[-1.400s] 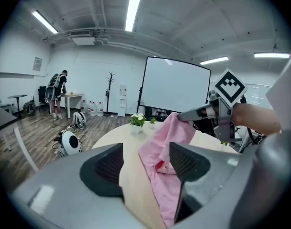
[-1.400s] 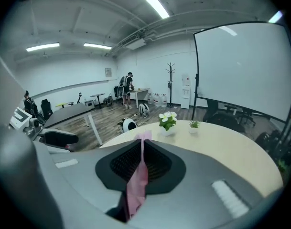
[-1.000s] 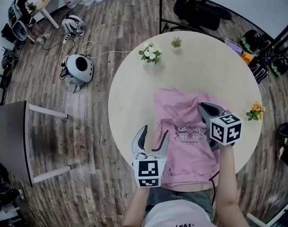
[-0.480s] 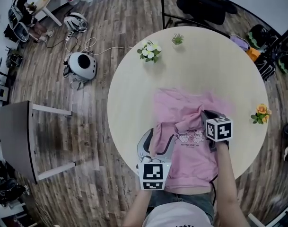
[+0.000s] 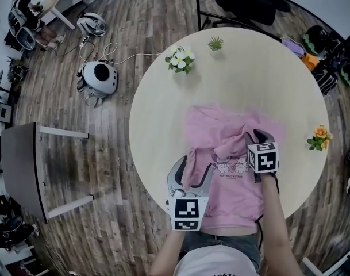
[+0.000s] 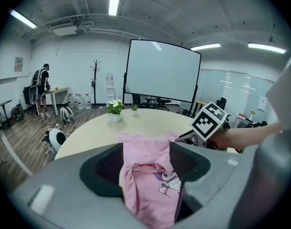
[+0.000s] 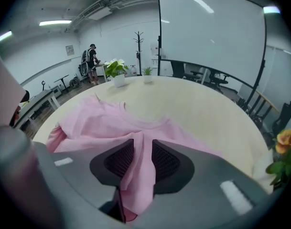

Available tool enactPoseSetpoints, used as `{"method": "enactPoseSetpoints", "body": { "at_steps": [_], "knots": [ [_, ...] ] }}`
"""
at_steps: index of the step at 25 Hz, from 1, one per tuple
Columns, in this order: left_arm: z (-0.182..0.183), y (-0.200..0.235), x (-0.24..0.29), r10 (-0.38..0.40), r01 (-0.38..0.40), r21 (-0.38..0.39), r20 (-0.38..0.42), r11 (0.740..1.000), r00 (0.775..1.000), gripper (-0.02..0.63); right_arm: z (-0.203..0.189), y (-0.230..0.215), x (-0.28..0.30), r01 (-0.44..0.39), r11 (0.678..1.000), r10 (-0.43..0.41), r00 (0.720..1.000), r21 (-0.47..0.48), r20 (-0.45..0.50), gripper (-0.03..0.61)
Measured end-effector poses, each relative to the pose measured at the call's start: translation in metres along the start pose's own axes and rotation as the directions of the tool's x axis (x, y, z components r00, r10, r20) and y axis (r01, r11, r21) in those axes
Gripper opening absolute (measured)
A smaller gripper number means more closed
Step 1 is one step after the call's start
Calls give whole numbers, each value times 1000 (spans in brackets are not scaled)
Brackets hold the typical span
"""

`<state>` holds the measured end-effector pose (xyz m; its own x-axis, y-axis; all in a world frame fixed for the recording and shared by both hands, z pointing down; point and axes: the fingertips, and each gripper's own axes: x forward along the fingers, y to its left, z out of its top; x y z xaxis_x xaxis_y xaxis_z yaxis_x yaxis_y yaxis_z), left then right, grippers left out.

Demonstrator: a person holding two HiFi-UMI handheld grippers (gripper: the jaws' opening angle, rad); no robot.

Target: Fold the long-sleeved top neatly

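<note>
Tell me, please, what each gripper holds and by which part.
Nothing is gripped. The right gripper's jaws have just been opening, a fold of the pink top between them; the left gripper's jaws stand open around its edge.

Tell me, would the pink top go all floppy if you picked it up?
Probably floppy: the pink top lies in soft bunched folds on the table, so it would likely droop from wherever it's pinched. It looks thin, so it is probably light. It may slide a little, since the table looks smooth.
</note>
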<state>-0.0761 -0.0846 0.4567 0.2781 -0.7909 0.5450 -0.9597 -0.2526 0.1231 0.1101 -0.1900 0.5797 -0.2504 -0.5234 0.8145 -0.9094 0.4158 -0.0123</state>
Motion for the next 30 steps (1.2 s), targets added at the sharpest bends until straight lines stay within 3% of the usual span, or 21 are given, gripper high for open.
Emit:
{"method": "enactPoseSetpoints", "body": {
  "at_steps": [3, 8, 16, 19, 25, 30],
  "knots": [
    [1, 0, 1, 0, 0, 1, 5, 1000, 1000, 298, 13, 7, -22, 26, 996, -21, 998, -81, 57, 137],
    [2, -4, -1, 0, 0, -8, 10, 1000, 1000, 298, 22, 50, -58, -60, 988, 77, 990, -141, 120, 109],
    [3, -1, -13, 17, -16, -23, 30, 1000, 999, 298, 0, 119, -58, -183, 961, 201, 977, -209, 68, 106],
    [-1, 2, -19, 27, -27, -30, 29, 999, 999, 298, -12, 135, -47, -209, 952, 220, 975, -224, 25, 135],
    [-16, 17, -34, 60, -59, -57, 16, 997, 998, 298, -27, 147, -19, -185, 948, 178, 983, -259, -52, 190],
    [-28, 32, -45, 93, -92, -82, 7, 992, 996, 298, -34, 141, 2, -124, 972, 110, 991, -200, -81, 171]
  ]
}}
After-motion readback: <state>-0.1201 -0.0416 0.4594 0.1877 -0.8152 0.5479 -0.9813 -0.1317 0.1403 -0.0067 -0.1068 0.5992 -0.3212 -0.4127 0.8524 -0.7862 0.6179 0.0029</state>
